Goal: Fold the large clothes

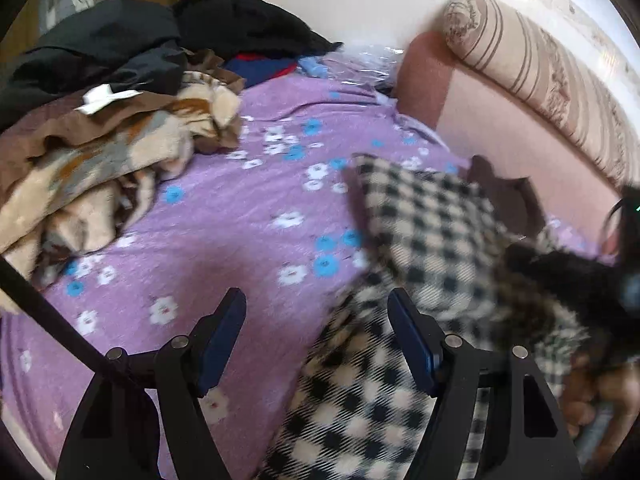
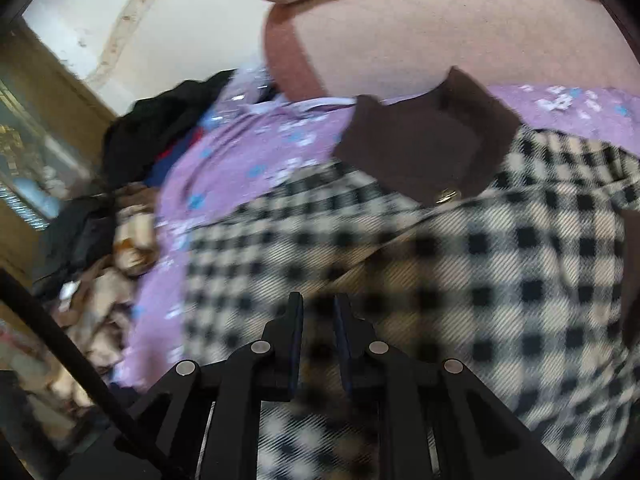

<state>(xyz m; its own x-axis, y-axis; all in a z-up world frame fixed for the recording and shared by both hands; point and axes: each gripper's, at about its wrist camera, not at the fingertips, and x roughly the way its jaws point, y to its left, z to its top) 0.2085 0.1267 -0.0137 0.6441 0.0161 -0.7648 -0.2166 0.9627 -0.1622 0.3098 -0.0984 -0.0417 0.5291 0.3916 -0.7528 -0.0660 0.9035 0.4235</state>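
A black-and-cream checked coat with a brown collar lies on the purple flowered bedsheet. My left gripper is open and empty, above the coat's left edge. The right gripper shows as a dark blur at the right of the left wrist view. In the right wrist view, my right gripper has its jaws nearly together over the coat, with checked fabric showing in the narrow gap; motion blur hides whether cloth is pinched.
A heap of clothes, brown, beige and black, lies at the bed's left. A pink headboard with a striped bolster runs along the right. A wooden cabinet stands at the left.
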